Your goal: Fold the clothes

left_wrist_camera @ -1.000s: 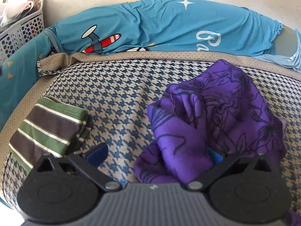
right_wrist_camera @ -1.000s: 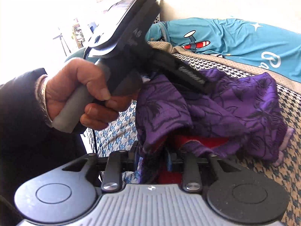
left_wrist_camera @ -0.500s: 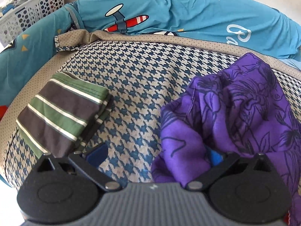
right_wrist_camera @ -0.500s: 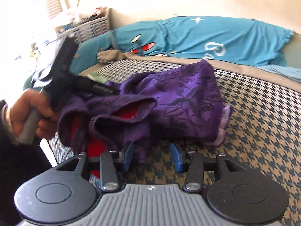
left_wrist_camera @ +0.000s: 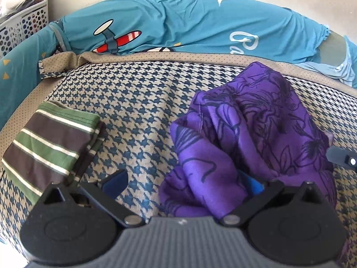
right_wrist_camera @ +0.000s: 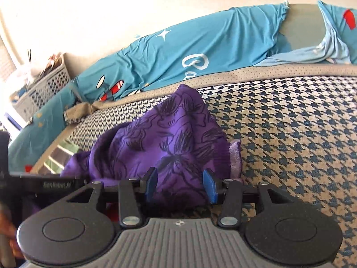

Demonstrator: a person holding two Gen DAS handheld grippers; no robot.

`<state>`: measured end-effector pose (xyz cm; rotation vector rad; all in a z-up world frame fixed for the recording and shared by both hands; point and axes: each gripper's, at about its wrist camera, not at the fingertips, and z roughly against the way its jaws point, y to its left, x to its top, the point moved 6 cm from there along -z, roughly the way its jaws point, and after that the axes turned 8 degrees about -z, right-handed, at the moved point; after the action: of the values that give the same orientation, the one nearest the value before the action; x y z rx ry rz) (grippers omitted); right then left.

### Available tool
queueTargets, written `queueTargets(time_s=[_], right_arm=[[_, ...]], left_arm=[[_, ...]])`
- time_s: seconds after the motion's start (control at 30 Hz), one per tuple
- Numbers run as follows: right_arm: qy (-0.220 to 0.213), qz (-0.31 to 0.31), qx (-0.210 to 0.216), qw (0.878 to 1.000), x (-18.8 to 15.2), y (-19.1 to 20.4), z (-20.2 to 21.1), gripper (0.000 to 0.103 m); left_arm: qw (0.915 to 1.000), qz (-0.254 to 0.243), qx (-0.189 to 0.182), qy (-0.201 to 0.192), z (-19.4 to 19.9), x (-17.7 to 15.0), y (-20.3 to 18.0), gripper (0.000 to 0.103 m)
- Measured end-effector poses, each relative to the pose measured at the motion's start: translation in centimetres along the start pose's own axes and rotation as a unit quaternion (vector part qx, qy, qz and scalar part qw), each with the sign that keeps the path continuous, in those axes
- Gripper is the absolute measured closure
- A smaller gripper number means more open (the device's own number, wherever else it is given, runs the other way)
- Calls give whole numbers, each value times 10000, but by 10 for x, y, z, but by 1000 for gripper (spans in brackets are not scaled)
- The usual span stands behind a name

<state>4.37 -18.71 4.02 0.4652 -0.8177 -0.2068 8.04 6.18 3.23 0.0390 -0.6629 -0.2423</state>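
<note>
A crumpled purple garment with dark flower print [left_wrist_camera: 250,120] lies on the houndstooth bed cover [left_wrist_camera: 133,102]. My left gripper [left_wrist_camera: 183,184] stands wide open at the garment's near left edge. A fold of purple cloth drapes over its right pad, and nothing is pinched. My right gripper [right_wrist_camera: 180,185] is open at the garment's [right_wrist_camera: 169,138] near right side. Purple cloth shows between its blue pads, which do not press on it. A folded green, brown and white striped garment [left_wrist_camera: 49,140] lies to the left. One tip of the right gripper shows at the left view's right edge.
Teal bedding with an airplane print [left_wrist_camera: 178,26] is bunched along the wall behind the bed cover. A white perforated basket [left_wrist_camera: 24,26] stands at the far left. A person's hand [right_wrist_camera: 6,234] holds the left gripper's handle at the right view's left edge.
The right gripper opened, let go of the purple cloth with the red lining and swung to the garment's right side. The left gripper stayed open and hardly moved.
</note>
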Motion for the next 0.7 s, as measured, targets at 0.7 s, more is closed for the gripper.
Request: queueTargets(time_s=[0.7], right_arm=[[388, 312, 1124, 9924, -6, 59, -41, 53]], left_arm=[[9881, -1192, -866, -447, 14, -35, -62, 0]])
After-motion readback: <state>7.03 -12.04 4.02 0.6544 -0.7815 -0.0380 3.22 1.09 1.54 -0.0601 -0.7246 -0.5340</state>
